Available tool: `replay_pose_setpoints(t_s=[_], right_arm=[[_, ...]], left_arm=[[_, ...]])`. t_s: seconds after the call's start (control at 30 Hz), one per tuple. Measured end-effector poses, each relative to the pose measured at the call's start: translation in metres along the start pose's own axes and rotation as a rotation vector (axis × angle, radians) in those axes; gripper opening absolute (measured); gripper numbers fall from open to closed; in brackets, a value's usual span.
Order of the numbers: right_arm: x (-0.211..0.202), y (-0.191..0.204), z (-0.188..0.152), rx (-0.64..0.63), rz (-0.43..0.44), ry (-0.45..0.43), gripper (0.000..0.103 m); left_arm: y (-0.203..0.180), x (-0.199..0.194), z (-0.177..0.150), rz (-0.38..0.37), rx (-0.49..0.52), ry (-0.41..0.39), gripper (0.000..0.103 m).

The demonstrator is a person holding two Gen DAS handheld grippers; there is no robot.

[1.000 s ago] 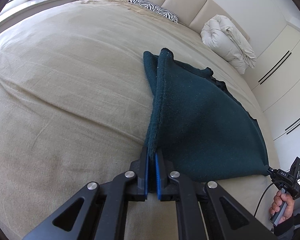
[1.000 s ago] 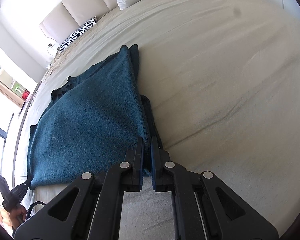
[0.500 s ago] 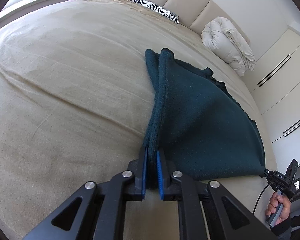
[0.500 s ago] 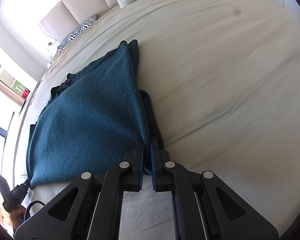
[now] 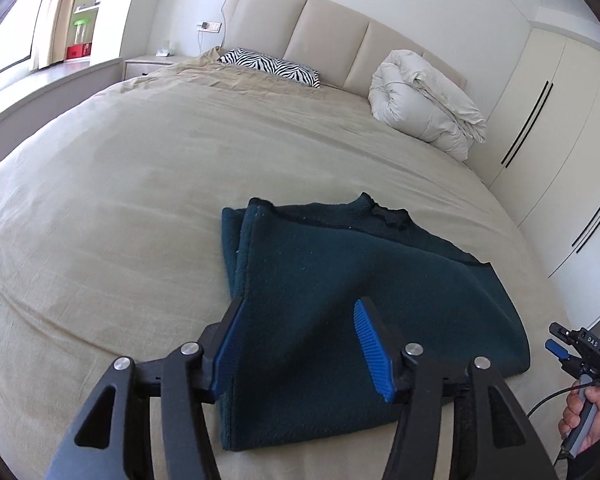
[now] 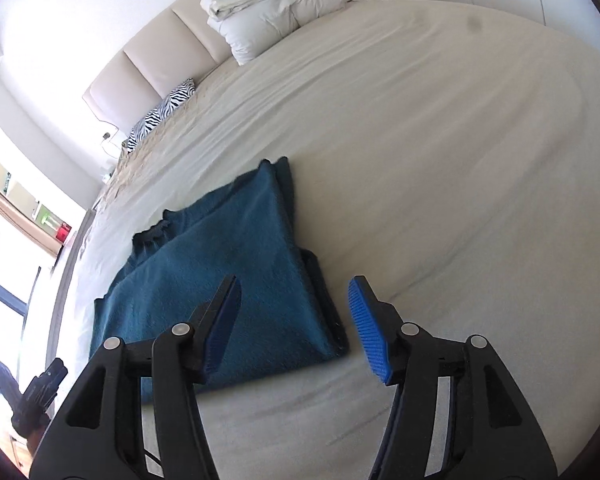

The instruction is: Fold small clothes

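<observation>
Left gripper (image 5: 298, 342) and right gripper (image 6: 294, 328) both stood with jaws spread wide, holding nothing, poised above the near edge of the teal sweater (image 5: 340, 280). The garment lay folded on the beige bed (image 5: 120, 200), collar at its far side. Judged stage: one fold laid. The next move calls for regripping an edge. Beyond: rolled duvet (image 5: 424, 100), zebra pillow (image 5: 272, 66).

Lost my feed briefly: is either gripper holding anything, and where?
Nothing held. Left gripper and right gripper are open above the dark teal knit sweater.
</observation>
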State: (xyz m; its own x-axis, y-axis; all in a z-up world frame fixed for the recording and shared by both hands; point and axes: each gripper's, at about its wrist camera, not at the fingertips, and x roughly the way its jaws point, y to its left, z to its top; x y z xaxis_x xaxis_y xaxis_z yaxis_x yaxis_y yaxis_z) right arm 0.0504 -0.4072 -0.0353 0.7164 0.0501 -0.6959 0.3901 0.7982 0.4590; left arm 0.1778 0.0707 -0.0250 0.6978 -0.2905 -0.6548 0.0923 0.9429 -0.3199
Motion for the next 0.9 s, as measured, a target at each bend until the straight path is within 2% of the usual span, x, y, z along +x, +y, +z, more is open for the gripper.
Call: replay_pose_setpoints(t_s=[0.07,0.23,0.4,0.47,0.5,0.53,0.57,0.6,0.73,0.77,0.8,0.9], right_arm=[[0.017,0.021,0.013,-0.002,0.088,0.031,0.056],[0.085,0.090,0.032,-0.046,0.236,0.133,0.056],[0.164,0.147,0.029,-0.024,0.363,0.285,0.056],[0.189,0.156,0.024,-0.019,0.365,0.313,0.056],[0.200,0.152,0.023,-0.006,0.339,0.315,0.053],[0.208,0.144,0.024,0.026,0.343,0.311,0.050],[0.213,0.132,0.027,0.066,0.373,0.300,0.042],[0.216,0.118,0.031,0.107,0.384,0.283,0.030],[0.206,0.043,0.049,0.305,0.370,0.148,0.024],[0.201,0.024,0.052,0.343,0.356,0.111,0.014],[0.195,0.008,0.055,0.378,0.346,0.085,0.009],[0.172,-0.024,0.064,0.403,0.244,-0.012,0.009]], left_arm=[[-0.013,0.020,0.016,0.000,0.041,-0.024,0.059],[-0.033,0.076,0.050,0.032,0.131,-0.038,0.059],[-0.022,0.130,0.060,0.088,0.134,0.027,0.059],[-0.008,0.152,0.055,0.125,0.129,0.068,0.059],[0.002,0.162,0.049,0.139,0.111,0.088,0.059],[0.013,0.166,0.046,0.120,0.079,0.087,0.059],[0.020,0.164,0.045,0.080,0.045,0.071,0.059],[0.025,0.163,0.047,0.060,0.024,0.069,0.059],[0.027,0.167,0.045,0.054,0.030,0.070,0.061],[0.027,0.167,0.045,0.055,0.036,0.069,0.061],[0.026,0.167,0.044,0.055,0.041,0.068,0.063],[0.026,0.167,0.043,0.047,0.045,0.065,0.064]])
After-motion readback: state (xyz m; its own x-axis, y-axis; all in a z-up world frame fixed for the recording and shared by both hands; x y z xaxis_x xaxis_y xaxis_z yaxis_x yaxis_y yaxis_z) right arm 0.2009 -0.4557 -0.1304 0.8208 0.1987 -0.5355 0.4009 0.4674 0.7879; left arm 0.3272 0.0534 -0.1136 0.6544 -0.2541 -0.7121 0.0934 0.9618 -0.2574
